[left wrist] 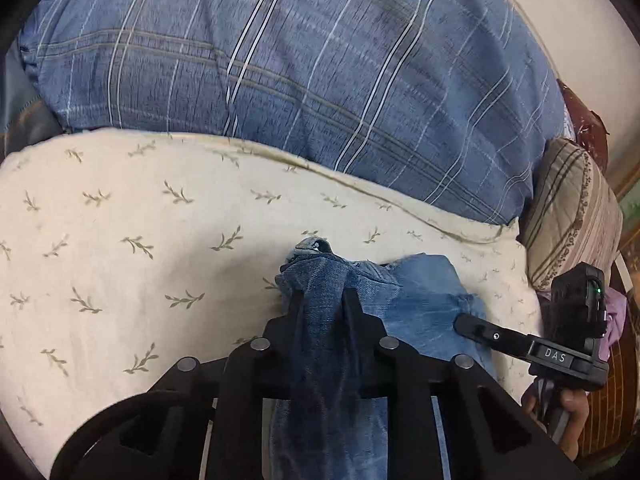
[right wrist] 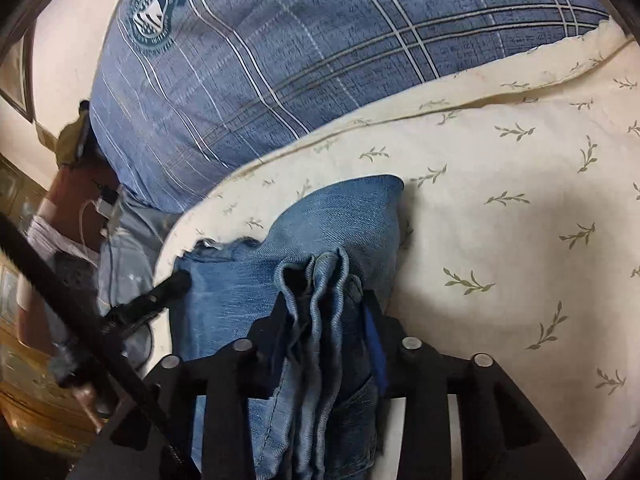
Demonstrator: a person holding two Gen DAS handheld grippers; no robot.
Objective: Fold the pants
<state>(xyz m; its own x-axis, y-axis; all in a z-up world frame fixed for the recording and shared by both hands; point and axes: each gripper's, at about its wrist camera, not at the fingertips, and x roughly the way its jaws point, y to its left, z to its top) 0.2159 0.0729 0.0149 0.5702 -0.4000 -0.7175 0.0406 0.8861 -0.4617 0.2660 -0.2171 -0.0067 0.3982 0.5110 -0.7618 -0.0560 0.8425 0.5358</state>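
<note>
The pants are blue jeans (left wrist: 424, 304) lying on a cream bedsheet with a leaf print (left wrist: 120, 240). My left gripper (left wrist: 322, 294) is shut on a bunched fold of the jeans' edge, denim filling the gap between its fingers. My right gripper (right wrist: 324, 300) is shut on several stacked layers of the jeans (right wrist: 320, 216), whose hems stick up between the fingers. The right gripper also shows at the right of the left wrist view (left wrist: 472, 326), its finger lying on the denim. The left gripper's finger shows at the left of the right wrist view (right wrist: 168, 288).
A large blue plaid pillow (left wrist: 300, 60) lies just beyond the jeans. A brown striped cushion (left wrist: 572, 208) sits at the right in the left wrist view. Cream wall behind. Wooden furniture and a person's arm (right wrist: 68, 200) show at the left of the right wrist view.
</note>
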